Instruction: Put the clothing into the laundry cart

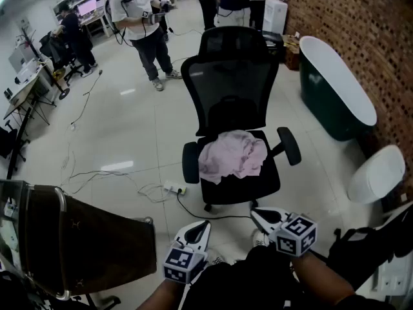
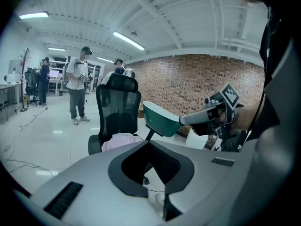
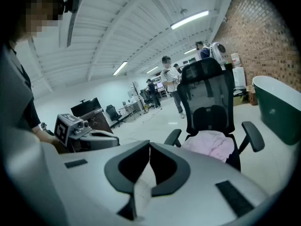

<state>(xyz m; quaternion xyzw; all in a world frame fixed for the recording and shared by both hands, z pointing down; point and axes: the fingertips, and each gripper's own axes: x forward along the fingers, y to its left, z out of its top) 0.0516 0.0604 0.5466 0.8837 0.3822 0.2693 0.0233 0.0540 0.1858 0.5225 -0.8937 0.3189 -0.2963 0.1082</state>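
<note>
A crumpled pink garment (image 1: 232, 157) lies on the seat of a black mesh office chair (image 1: 232, 82) straight ahead. It also shows in the left gripper view as a pink garment (image 2: 120, 140) and in the right gripper view as a pink garment (image 3: 211, 145). The laundry cart (image 1: 97, 244), with dark brown fabric sides, stands at the lower left. My left gripper (image 1: 199, 230) and right gripper (image 1: 260, 214) hover side by side, short of the chair. Both are shut and hold nothing. Neither gripper touches the garment.
A power strip (image 1: 174, 188) with trailing cables lies on the floor left of the chair base. A green bathtub (image 1: 335, 89) and a white round fixture (image 1: 377, 173) stand by the brick wall on the right. A person (image 1: 139, 24) stands behind the chair; desks line the far left.
</note>
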